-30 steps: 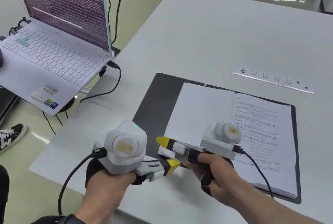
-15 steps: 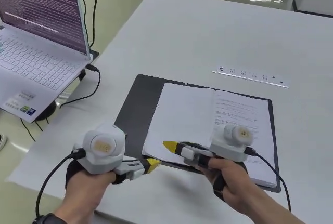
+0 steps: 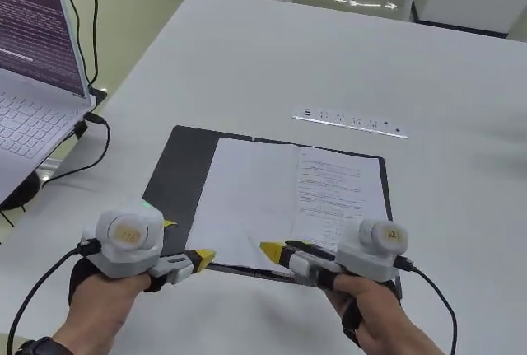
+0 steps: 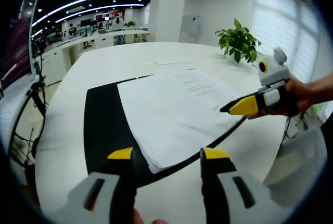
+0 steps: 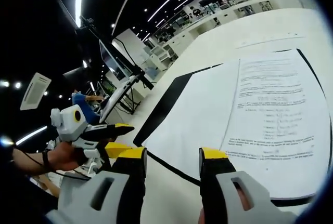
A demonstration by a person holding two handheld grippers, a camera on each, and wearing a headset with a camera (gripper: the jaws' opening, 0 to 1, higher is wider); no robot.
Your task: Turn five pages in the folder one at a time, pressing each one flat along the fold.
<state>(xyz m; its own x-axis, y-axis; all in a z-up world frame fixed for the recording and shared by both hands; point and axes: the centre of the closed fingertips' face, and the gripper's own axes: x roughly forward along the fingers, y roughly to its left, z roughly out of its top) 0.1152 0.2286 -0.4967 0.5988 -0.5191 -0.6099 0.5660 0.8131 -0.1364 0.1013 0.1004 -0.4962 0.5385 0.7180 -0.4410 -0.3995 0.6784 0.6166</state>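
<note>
As seen from the head view, folder [image 3: 177, 186] lies open near the table's [image 3: 329, 50] near edge: blank sheet [image 3: 247, 198] left of the fold, printed page [image 3: 338, 194] right. At its near edge hover left gripper [image 3: 186, 241] and right gripper [image 3: 276, 249], both empty.

Left gripper view: jaws wide, blank sheet's near corner framed between them, nothing held.

Right gripper view: jaws wide too, pointed across the near edge by the fold.

Sheets look thin, light and floppy. I'd pinch the printed page lightly at its free near corner, or two may lift.
</note>
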